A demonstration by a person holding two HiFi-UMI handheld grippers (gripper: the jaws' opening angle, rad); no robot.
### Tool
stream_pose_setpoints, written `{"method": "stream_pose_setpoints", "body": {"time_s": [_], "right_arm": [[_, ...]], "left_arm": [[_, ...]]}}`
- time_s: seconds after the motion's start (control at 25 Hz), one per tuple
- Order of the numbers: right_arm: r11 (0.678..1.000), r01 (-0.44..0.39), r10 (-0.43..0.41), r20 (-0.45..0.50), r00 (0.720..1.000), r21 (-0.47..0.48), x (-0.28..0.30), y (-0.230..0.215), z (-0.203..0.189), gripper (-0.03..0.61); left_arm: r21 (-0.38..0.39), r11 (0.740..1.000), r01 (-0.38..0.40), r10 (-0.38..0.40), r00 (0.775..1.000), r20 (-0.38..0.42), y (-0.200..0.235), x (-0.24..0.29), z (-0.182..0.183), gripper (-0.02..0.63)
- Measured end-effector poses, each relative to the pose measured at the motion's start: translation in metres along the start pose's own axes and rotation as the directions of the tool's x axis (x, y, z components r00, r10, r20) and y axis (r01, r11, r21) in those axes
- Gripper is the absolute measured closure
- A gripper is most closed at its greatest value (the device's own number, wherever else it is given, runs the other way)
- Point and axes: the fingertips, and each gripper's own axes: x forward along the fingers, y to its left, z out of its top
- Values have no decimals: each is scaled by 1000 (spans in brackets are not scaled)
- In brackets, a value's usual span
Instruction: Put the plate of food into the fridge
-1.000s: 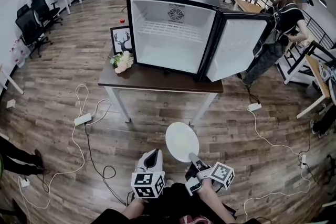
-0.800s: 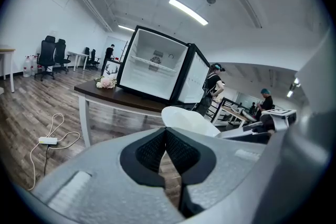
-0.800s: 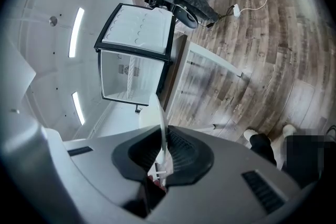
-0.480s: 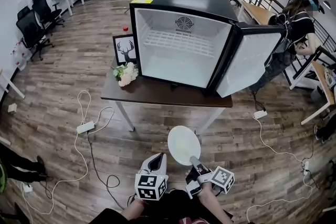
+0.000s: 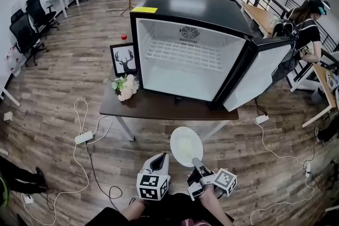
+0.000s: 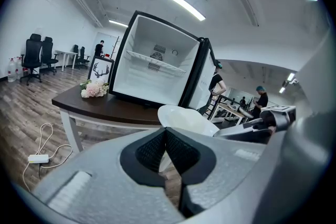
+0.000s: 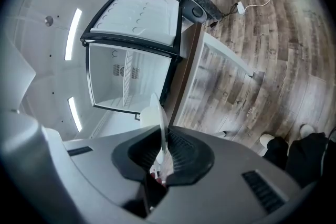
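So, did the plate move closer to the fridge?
Yes. The plate has come nearer the table front edge and the open fridge.

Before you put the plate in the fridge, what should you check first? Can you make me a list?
1. Is the fridge door open: ok, it stands wide open.
2. Room in the fridge: ok, nothing shows on the wire shelf or below it.
3. Grip on the plate: ok, the right gripper has its jaws shut on the rim.
4. The left gripper out of the way: ok, jaws together, nothing between them, beside the plate.
5. Food sitting safely on the plate: cannot tell.
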Motion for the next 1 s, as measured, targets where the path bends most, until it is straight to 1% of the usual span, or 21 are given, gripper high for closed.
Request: {"method": "stream_pose_setpoints", "body": {"time_s": [0.12, 0.28, 0.4, 0.56, 0.72, 0.88, 0.92, 1.0], "right_arm": [[1000, 5, -6, 7, 1000, 11, 14, 6, 0, 535], [1000, -16, 16, 18, 1000, -2, 33, 19, 0, 532], [1000, 4, -4, 33, 999, 2, 46, 22, -1, 532], [999, -27, 26, 45, 999, 26, 63, 33, -3, 532], [1000, -15, 14, 51, 999, 15, 68, 39, -5, 534], [999, -14, 12, 47, 999, 31, 69, 43, -9, 532], [1000, -9, 8, 47, 999, 28, 69, 43, -8, 532], [1000, -1, -1, 49, 999, 27, 71, 44, -5, 532]], "left_arm": [[7, 1000, 6, -6, 1000, 0, 12, 8, 10, 606], [16, 1000, -3, 3, 1000, -7, 32, 17, 23, 606], [17, 1000, 17, -17, 1000, -1, 44, 23, 32, 606], [33, 999, 41, -42, 999, 5, 56, 28, 44, 606], [34, 998, 47, -48, 999, 13, 64, 30, 51, 606], [78, 996, 43, -43, 999, 7, 65, 30, 50, 606], [71, 996, 48, -48, 999, 4, 64, 31, 49, 606], [32, 998, 58, -58, 998, -2, 64, 35, 48, 606]]}}
